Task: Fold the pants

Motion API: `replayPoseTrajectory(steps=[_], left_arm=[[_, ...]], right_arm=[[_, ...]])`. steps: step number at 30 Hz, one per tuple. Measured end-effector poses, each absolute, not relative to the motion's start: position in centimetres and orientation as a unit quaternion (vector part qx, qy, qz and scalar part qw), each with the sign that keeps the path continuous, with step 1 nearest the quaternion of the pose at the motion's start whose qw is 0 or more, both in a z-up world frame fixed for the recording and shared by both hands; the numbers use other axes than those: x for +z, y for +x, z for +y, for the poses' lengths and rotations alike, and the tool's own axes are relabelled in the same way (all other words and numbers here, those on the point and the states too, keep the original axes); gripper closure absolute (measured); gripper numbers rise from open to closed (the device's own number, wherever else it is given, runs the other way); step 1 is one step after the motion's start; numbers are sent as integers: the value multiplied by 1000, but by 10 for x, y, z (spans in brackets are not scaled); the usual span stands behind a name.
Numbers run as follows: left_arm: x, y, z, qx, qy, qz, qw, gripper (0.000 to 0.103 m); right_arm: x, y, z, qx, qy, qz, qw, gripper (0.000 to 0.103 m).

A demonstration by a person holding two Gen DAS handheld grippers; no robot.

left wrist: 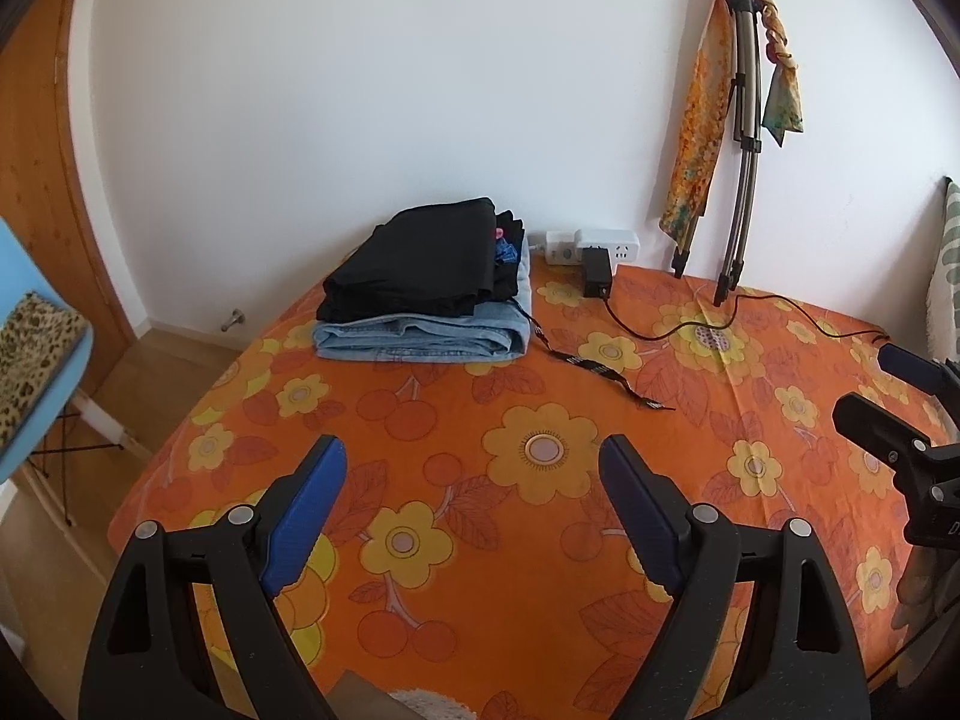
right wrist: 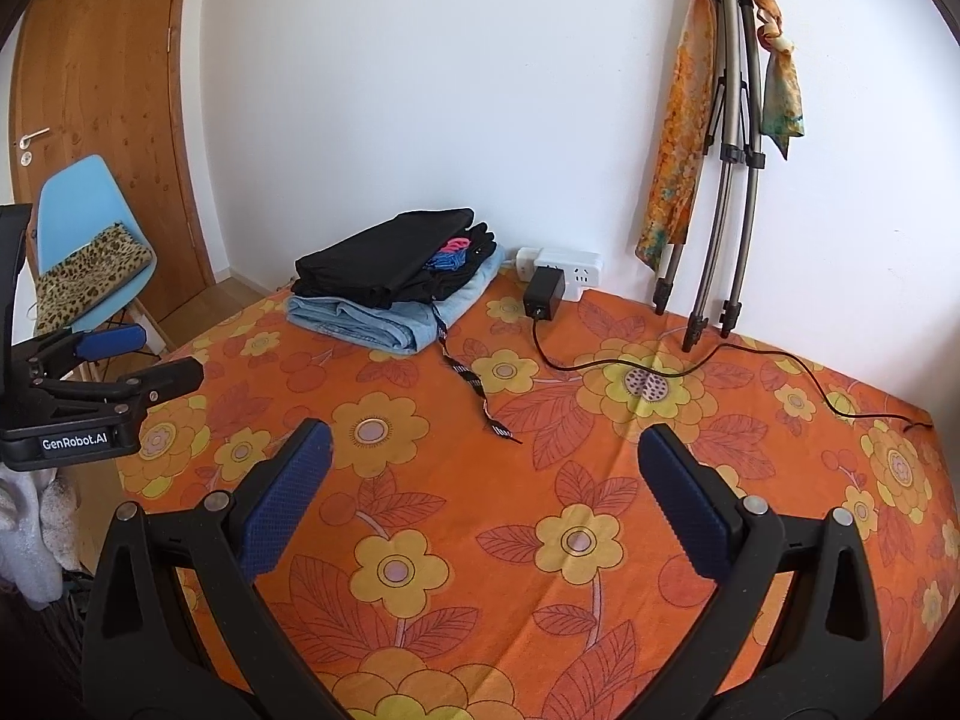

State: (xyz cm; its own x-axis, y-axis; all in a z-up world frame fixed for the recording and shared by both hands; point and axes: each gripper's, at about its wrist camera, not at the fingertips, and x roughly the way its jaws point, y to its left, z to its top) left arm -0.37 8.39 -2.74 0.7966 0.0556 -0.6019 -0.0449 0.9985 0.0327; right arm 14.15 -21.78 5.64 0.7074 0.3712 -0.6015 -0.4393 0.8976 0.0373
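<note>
Left gripper (left wrist: 471, 468) jaws wide, empty, right gripper (right wrist: 483, 450) likewise, folded pants stack (left wrist: 426, 291) at far edge of floral cloth (left wrist: 540, 540), lower garments mostly hidden, chair (left wrist: 36, 348) cut off by the frame edge.

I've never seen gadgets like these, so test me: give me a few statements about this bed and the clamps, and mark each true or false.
1. Both clamps are empty and open. True: the left gripper and the right gripper hold nothing, jaws apart.
2. The black folded clothes lie under the jeans. False: they sit on top of the folded jeans.
3. A tripod with scarves leans on the wall. True.
4. The black adapter is plugged into the power strip. True.
5. Unfolded pants are spread on the bedsheet before the clamps. False: only the flowered sheet shows there.
</note>
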Motion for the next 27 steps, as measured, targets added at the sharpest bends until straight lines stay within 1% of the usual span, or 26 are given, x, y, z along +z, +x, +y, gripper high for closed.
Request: replayPoseTrajectory(steps=[27], left_arm=[[-31, -2, 89, 21, -4, 326, 945, 17]], right_arm=[[50, 143, -215, 228, -57, 321, 917, 0]])
